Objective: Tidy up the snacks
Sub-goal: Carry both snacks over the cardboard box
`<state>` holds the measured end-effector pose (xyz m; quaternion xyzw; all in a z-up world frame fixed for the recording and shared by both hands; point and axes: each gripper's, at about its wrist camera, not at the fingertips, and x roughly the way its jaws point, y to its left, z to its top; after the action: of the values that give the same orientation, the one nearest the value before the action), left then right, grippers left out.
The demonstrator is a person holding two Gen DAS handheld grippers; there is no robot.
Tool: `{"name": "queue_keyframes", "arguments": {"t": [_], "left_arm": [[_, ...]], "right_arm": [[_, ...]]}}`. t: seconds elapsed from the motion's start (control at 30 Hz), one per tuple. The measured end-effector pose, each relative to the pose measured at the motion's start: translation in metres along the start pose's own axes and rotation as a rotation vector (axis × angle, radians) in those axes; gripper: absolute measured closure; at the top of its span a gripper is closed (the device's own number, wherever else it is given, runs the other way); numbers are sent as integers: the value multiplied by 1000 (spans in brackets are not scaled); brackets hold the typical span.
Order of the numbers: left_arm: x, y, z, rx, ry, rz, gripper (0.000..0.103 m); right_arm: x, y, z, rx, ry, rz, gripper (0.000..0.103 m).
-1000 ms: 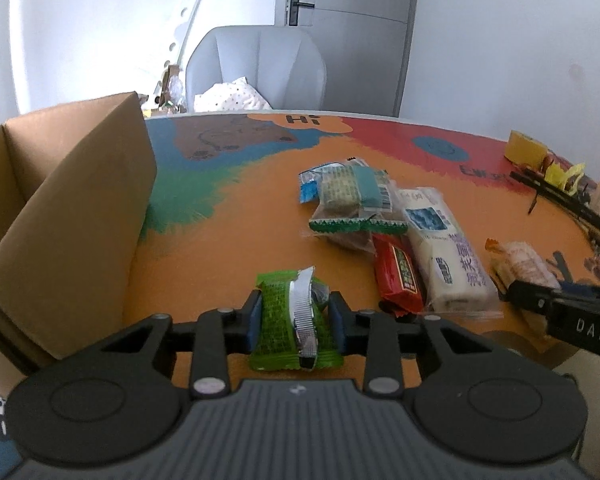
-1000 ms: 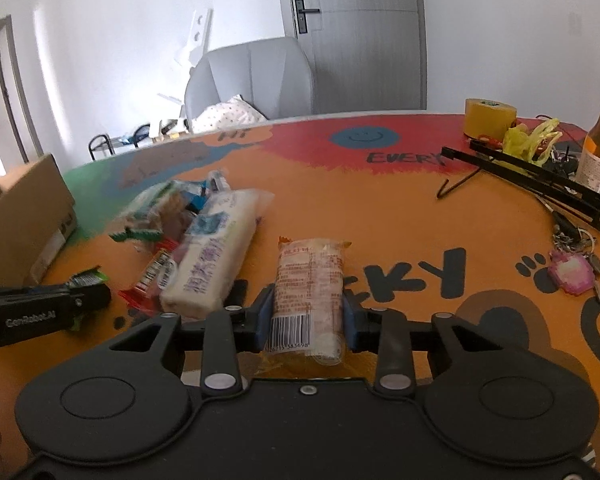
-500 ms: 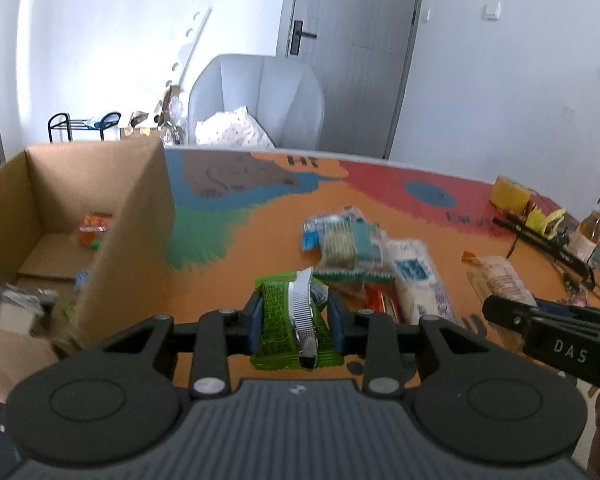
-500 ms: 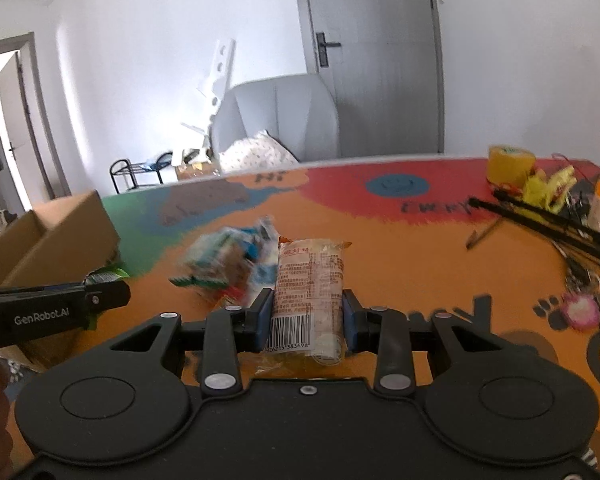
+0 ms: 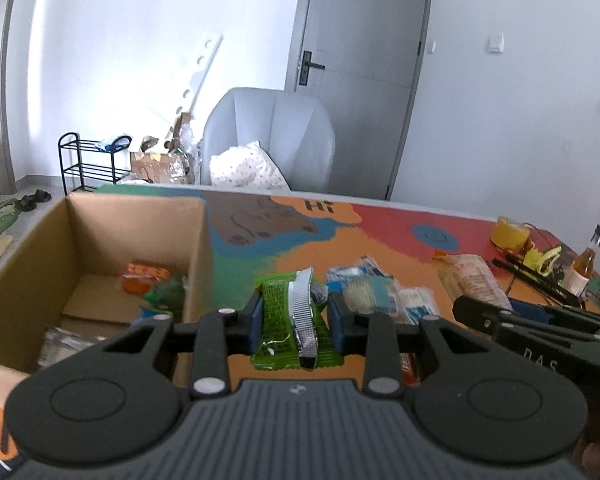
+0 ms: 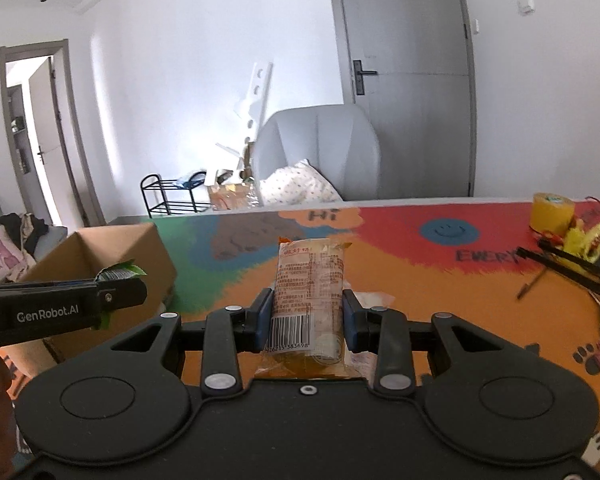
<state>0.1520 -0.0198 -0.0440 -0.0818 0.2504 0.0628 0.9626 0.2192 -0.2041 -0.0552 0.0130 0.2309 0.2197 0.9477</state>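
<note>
While both snacks are carried clear of it, the round table point(image 5: 380, 232) with its painted orange, red, blue and green top spreads ahead of and beneath the two tools, holding what is not yet sorted. Next in size, the open brown cardboard box point(image 5: 198, 248) stands ahead and to the left of the left tool point(image 5: 295, 320), its near wall just beside that tool's left finger; judging by the task, it is the collecting place, which would explain why both loads are lifted and pointed that way. Inside it lie an orange packet point(image 5: 146, 278), a green wrapper point(image 5: 166, 294) and a clear, silvery packet point(image 5: 66, 346) nearer the front; other contents are too hidden to name.

The right tool point(image 6: 307, 316) is clenched on a long clear-wrapped pastry packet with a barcode point(image 6: 310, 280), gripped across its lower half so that the longer end sticks forward, off the table. The left tool grasps a green foil snack packet with a silver seam point(image 5: 290, 316) across its width in the same way.

Just right of the left tool, a loose heap of blue, white and clear snack packets point(image 5: 374, 292) lies on the table, probably next to be sorted. Far ahead to the right stands a yellow tape roll point(image 6: 551, 211), apart from the snacks.
</note>
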Motion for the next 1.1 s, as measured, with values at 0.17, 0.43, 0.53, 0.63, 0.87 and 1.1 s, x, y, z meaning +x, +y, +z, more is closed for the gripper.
{"name": "queue_keyframes", "arguments": {"t": [0.17, 0.43, 0.53, 0.63, 0.87, 1.1], "left_arm": [[-9, 13, 9, -7, -22, 10, 71], [-20, 37, 21, -26, -58, 27, 71], [-21, 47, 23, -26, -60, 30, 71], [-21, 58, 25, -38, -57, 37, 71], [-20, 88, 29, -68, -62, 61, 71], [-15, 126, 31, -114, -52, 93, 71]], "right_arm": [[1, 18, 9, -25, -17, 30, 70], [4, 46, 19, -42, -10, 74, 70], [6, 56, 21, -52, -11, 90, 70], [10, 67, 24, -60, -9, 102, 69], [20, 91, 30, -89, -19, 130, 70], [34, 111, 34, -104, -13, 169, 70]]}}
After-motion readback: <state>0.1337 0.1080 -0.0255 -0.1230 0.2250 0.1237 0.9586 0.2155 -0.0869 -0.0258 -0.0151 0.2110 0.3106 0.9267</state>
